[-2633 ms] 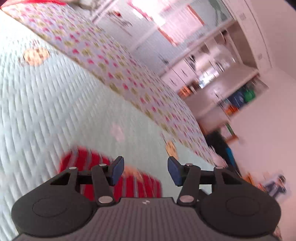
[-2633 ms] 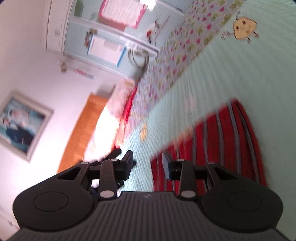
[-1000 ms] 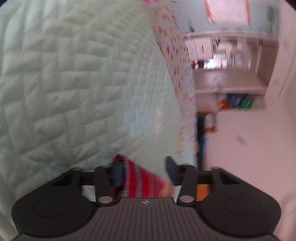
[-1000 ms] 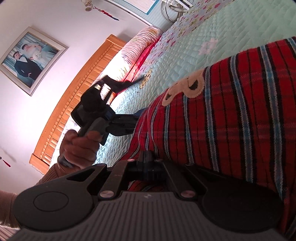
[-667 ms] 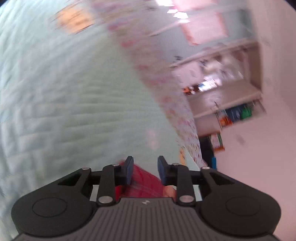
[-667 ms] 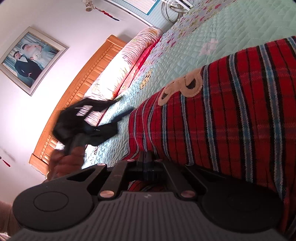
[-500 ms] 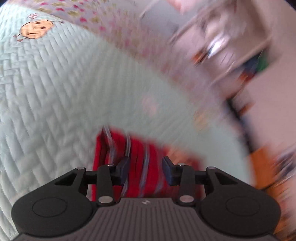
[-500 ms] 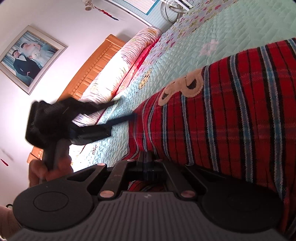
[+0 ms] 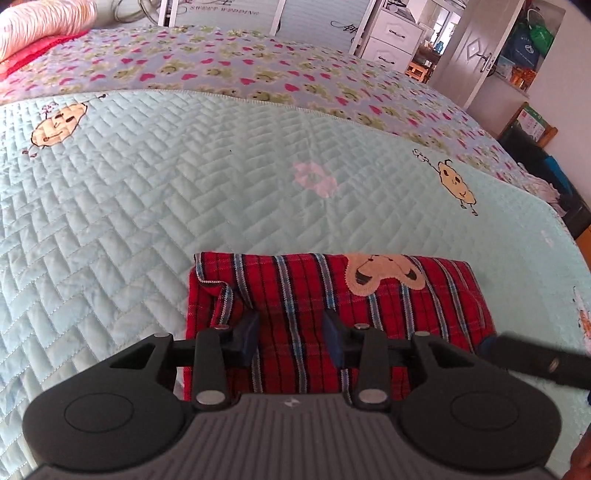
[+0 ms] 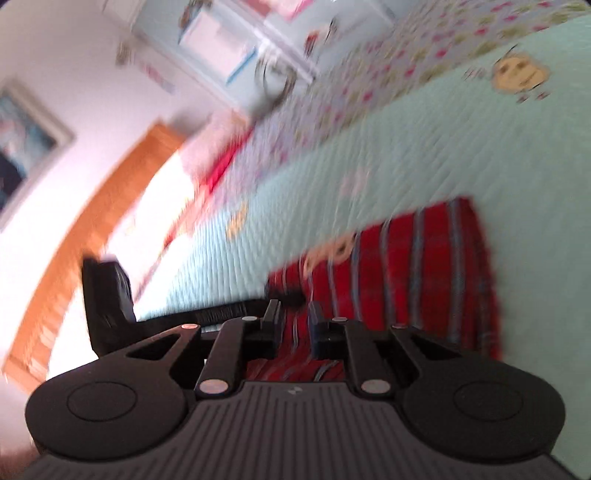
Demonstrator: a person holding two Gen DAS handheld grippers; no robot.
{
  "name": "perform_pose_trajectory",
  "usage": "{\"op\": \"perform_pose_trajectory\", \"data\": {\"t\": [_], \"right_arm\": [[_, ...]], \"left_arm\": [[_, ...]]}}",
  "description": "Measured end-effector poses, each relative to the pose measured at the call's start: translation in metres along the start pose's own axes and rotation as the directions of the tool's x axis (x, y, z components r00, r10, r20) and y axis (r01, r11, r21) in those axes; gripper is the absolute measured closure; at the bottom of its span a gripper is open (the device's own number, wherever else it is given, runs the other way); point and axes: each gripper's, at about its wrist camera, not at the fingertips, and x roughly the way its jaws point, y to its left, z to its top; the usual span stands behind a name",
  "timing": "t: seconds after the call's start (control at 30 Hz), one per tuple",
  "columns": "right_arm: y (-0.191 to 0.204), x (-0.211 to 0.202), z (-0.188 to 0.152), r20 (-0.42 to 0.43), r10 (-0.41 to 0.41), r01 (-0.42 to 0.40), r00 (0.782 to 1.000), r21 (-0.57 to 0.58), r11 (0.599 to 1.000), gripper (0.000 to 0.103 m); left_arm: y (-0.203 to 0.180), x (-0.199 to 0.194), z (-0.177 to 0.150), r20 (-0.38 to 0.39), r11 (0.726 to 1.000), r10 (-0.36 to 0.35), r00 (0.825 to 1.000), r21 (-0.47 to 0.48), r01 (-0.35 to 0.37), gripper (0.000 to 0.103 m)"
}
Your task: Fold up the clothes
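A red plaid garment with a beige bear patch lies folded into a rectangle on the mint quilt. My left gripper hovers over its near left part, open, with nothing pinched between the pads. One finger of my right gripper reaches in at the garment's right corner. The right wrist view is blurred. In it my right gripper hangs above the garment, its jaws opening a narrow gap with no cloth gripped. The left tool's black housing shows at the left.
A heart-and-frog patterned sheet covers the far side of the bed, with pillows at the far left. The bed's edge falls away to the right. Cabinets stand beyond; a wooden headboard is left.
My left gripper swung round and levelled out over the folded garment, its jaws wider. My right gripper let go of the garment's edge and rose away from it.
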Motion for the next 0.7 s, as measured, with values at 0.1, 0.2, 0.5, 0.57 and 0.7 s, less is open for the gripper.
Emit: {"op": "perform_pose_trajectory", "data": {"t": [0.1,0.2,0.5,0.57,0.7], "right_arm": [[-0.019,0.023,-0.010,-0.104,-0.129,0.129,0.986,0.000,0.992,0.103],[-0.023,0.022,-0.012,-0.090,-0.142,0.145,0.986,0.021,0.989,0.103],[0.000,0.005,-0.043,-0.086,-0.215,0.201,0.973,-0.143,0.969,0.079],[-0.001,0.001,-0.040,-0.079,-0.207,0.195,0.975,-0.133,0.972,0.079],[0.012,-0.035,-0.037,-0.016,-0.126,0.123,0.992,-0.112,0.986,0.077]], "left_arm": [[-0.002,0.000,-0.001,0.001,1.000,0.013,1.000,0.012,-0.013,0.063],[-0.003,0.000,0.000,-0.003,1.000,0.022,1.000,0.019,-0.022,0.062],[-0.007,0.002,0.002,-0.001,0.998,0.040,0.999,0.038,-0.040,0.062],[-0.007,0.000,0.004,-0.003,0.998,0.042,0.999,0.037,-0.042,0.062],[0.002,-0.030,0.002,0.032,1.000,0.010,0.999,-0.019,-0.009,0.062]]}}
